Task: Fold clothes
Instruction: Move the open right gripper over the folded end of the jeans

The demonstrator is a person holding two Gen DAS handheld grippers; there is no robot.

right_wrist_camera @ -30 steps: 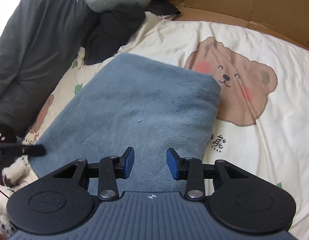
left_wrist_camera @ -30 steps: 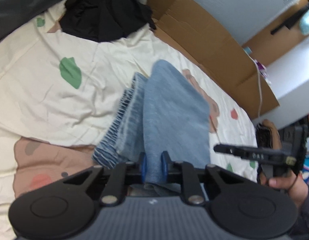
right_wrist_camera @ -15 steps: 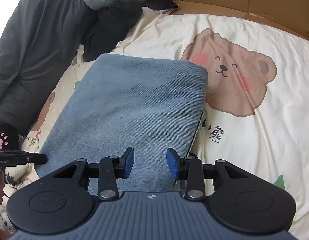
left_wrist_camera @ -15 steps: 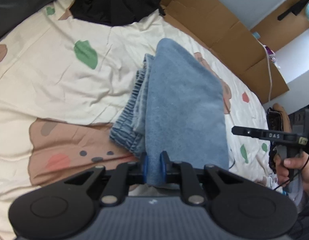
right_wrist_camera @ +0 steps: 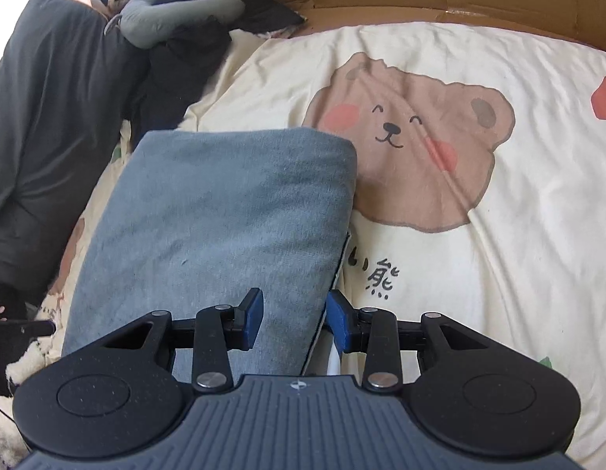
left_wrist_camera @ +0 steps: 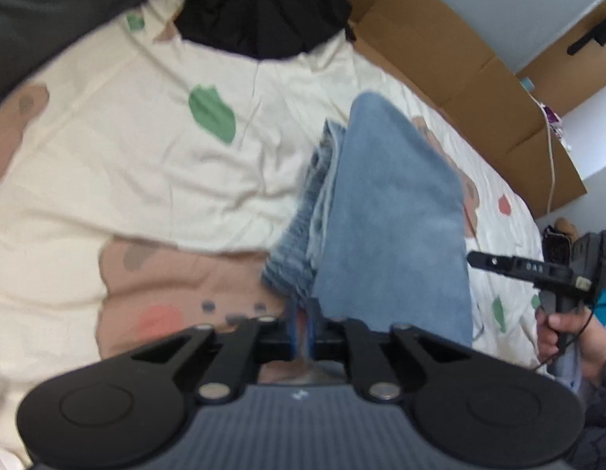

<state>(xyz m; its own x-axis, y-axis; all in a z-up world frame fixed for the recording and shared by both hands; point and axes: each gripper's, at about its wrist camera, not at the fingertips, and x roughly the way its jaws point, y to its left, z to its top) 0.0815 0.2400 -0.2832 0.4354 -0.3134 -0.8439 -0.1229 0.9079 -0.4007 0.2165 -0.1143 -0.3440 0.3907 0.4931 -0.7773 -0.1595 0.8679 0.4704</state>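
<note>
The left hand-held gripper (left_wrist_camera: 301, 327) is pinched together on the near edge of the folded jeans (left_wrist_camera: 385, 227) lying ahead on the bed sheet (left_wrist_camera: 107, 164), while the right hand-held gripper (right_wrist_camera: 294, 319) stands apart over their right edge.

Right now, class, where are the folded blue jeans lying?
In the right wrist view the folded blue jeans lie on the cream bear-print bedsheet, left of the printed bear face, with the grey quilt to their left.

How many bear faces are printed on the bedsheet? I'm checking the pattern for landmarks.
2 clear ones. One bear face lies right of the folded jeans in the right wrist view; another bear face lies left of them in the left wrist view. More may be hidden.
</note>
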